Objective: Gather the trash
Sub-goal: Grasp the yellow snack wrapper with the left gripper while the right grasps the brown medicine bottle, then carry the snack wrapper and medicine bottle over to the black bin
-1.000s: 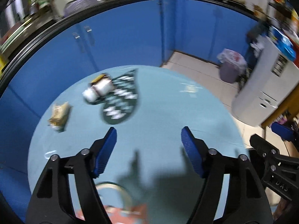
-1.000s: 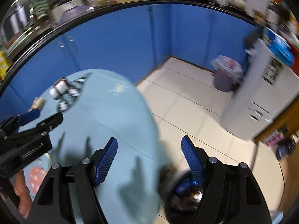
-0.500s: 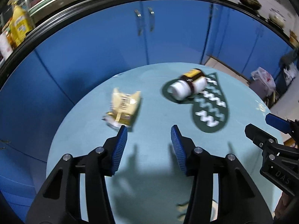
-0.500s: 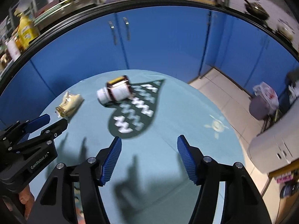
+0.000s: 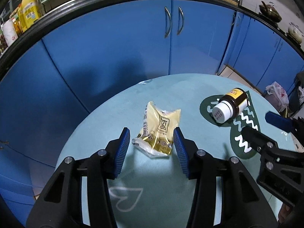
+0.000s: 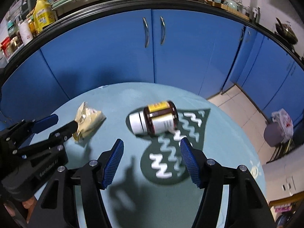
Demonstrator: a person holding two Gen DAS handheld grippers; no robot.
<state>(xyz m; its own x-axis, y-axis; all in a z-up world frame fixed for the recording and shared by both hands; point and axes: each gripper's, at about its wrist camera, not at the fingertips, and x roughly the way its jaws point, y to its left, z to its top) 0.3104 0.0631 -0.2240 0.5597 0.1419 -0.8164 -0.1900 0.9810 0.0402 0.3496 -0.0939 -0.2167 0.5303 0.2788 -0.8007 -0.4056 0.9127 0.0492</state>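
Note:
A crumpled yellow wrapper [image 5: 159,127] lies on the round teal table [image 5: 171,180]. My left gripper [image 5: 151,138] is open, with the wrapper's near end between its blue pads, close to both; no squeeze shows. From the right wrist view the wrapper [image 6: 89,120] sticks out past the left gripper [image 6: 66,121]. A brown bottle [image 6: 153,120] with a white cap lies on its side on a dark green zigzag mat [image 6: 171,163]. My right gripper [image 6: 151,142] stands open just short of it, nothing between its fingers. In the left wrist view the bottle [image 5: 230,107] lies beyond the right gripper [image 5: 255,123].
Blue cabinet doors [image 5: 133,47] curve behind the table under a counter crowded with bottles and pots. A grey bin with a plastic bag [image 6: 279,131] stands on the tiled floor to the right. A hand [image 6: 28,205] shows at the lower left.
Both grippers have swept left across the table. The left jaws have narrowed and the wrapper now sits between them. The bottle has come in front of the right gripper.

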